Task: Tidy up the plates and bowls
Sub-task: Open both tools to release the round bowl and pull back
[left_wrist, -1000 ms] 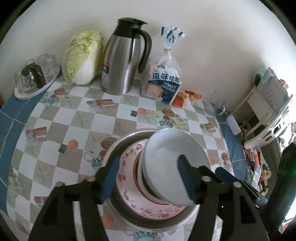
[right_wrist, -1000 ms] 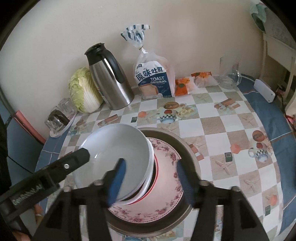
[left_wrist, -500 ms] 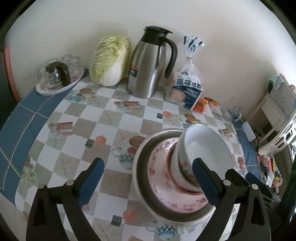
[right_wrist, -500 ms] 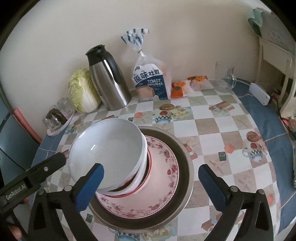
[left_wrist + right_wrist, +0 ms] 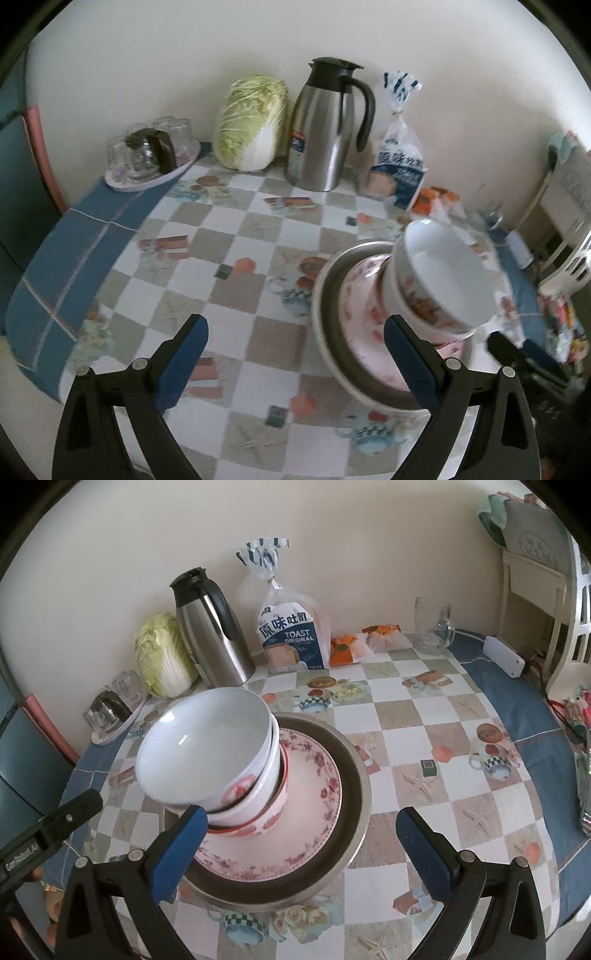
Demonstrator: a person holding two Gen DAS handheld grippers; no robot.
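A stack of white bowls (image 5: 218,760) (image 5: 439,280) with red patterns stands on a pink floral plate (image 5: 295,830) (image 5: 362,332), which lies in a wide metal dish (image 5: 347,794) (image 5: 325,314) on the checkered tablecloth. The top bowl leans to one side. My right gripper (image 5: 297,834) is open just in front of the stack, its blue fingers (image 5: 421,849) wide apart, touching nothing. My left gripper (image 5: 295,354) is open too, left of the stack over bare tablecloth; its right finger (image 5: 410,362) overlaps the dish's rim in view.
Along the back wall stand a cabbage (image 5: 255,122), a steel thermos jug (image 5: 325,129), a toast bag (image 5: 291,635), snack packets (image 5: 347,646) and a glass mug (image 5: 432,631). A tray of upturned glasses (image 5: 151,158) is at the far left. A white shelf unit (image 5: 546,572) is right.
Both grippers opened wide and let go of the top bowl, now resting on the stack. The left gripper swung away to the left; the right one backed off slightly.
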